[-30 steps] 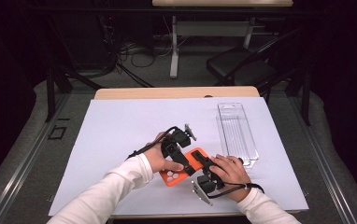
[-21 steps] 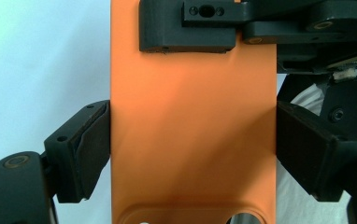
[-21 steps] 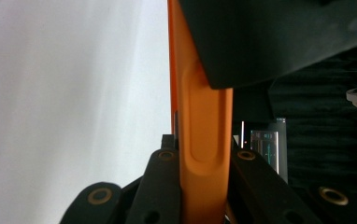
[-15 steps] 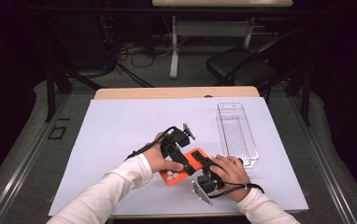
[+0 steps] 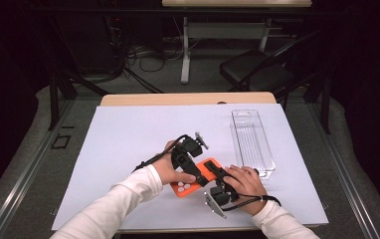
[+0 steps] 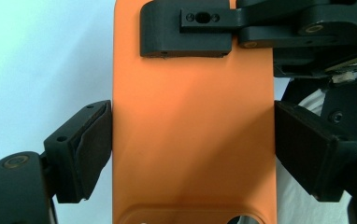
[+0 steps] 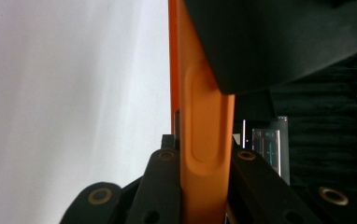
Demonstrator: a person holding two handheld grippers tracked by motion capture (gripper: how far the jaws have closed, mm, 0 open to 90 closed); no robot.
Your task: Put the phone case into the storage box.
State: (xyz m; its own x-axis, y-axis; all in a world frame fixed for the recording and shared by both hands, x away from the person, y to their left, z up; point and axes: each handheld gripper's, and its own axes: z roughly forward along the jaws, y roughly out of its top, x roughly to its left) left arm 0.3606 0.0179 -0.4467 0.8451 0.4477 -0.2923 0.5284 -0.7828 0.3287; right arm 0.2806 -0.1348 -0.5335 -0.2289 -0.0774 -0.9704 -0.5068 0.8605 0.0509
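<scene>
From the high view, a person's two forearms in white sleeves come in from the bottom edge and meet over a bench (image 5: 128,134) covered in a pale sheet. The left tongs (image 5: 192,167) and the right tongs (image 5: 219,175) both close in on an orange phone case (image 5: 198,180), which sits near the front middle of the bench with its camera cut-outs toward the person. A clear plastic box (image 5: 251,142) lies well apart on the right side of the sheet. Beyond the bench are a dark floor, cables and a black chair (image 5: 257,72). In the left gripper view, the orange phone case (image 6: 193,121) fills the middle, its smooth back facing the camera. The left tongs (image 6: 193,149) stand spread wide across its width, one pad against the left edge and the other against the right edge, so they clasp the case by its long sides. The right tongs (image 6: 186,32) bite on the case's far end at the top. In the right gripper view, the case (image 7: 204,121) is seen edge-on, rising upright, and the right tongs (image 7: 203,163) are pressed together on its thin edge, pinching it from both faces. The clear plastic box (image 7: 270,149) shows faintly behind.
</scene>
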